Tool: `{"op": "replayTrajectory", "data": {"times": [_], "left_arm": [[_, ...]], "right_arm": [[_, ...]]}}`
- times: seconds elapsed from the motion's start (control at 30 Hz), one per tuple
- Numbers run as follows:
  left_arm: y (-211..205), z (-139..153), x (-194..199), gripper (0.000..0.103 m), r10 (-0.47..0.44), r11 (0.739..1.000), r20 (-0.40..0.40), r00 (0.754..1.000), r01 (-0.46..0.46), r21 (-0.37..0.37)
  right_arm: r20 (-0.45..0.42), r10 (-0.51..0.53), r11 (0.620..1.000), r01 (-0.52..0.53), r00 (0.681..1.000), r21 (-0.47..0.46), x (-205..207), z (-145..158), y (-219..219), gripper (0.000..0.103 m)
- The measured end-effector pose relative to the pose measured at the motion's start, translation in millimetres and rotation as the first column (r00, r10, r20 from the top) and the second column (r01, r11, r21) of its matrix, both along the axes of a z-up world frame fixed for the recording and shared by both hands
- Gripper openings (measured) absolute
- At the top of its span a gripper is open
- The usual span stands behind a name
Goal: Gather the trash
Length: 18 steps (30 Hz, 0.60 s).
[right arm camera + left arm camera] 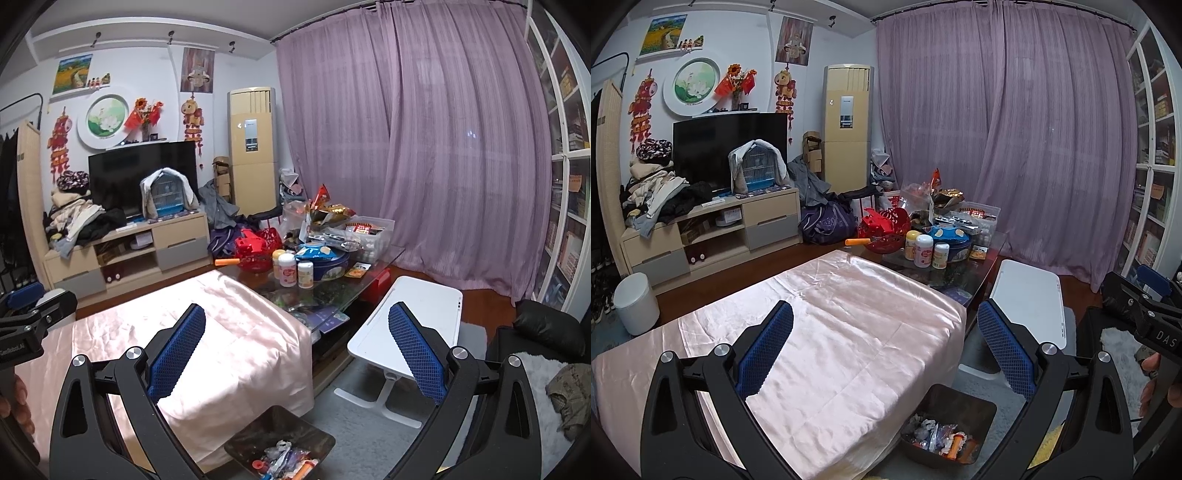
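A dark square trash bin stands on the floor by the corner of the pink-covered table; it holds several pieces of trash. The bin and its trash also show in the right wrist view. My left gripper is open and empty, above the table's near corner. My right gripper is open and empty, above the table edge and bin. Each gripper shows at the other view's edge: the right one in the left wrist view, the left one in the right wrist view.
A glass coffee table beyond the cloth carries bottles, a blue tin, a red basket and snack bags. A white folding table stands to the right. A white bin and TV cabinet are left.
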<state>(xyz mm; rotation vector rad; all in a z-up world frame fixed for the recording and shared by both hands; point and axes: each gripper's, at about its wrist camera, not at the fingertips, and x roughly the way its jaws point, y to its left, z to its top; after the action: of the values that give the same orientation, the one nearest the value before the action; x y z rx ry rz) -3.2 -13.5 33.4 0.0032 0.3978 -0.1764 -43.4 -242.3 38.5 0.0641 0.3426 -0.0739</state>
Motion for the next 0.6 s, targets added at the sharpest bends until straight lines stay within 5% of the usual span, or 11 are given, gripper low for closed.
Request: {"op": "replayTrajectory", "data": {"times": [0.6], "left_arm": [[-2.2, 0.0, -0.6, 0.095, -0.003, 1.0, 0.001, 1.0, 0.003, 0.0]], "right_arm": [[0.005, -0.004, 1.0, 0.004, 1.0, 0.003, -0.8, 2.8, -1.2, 0.1]]}}
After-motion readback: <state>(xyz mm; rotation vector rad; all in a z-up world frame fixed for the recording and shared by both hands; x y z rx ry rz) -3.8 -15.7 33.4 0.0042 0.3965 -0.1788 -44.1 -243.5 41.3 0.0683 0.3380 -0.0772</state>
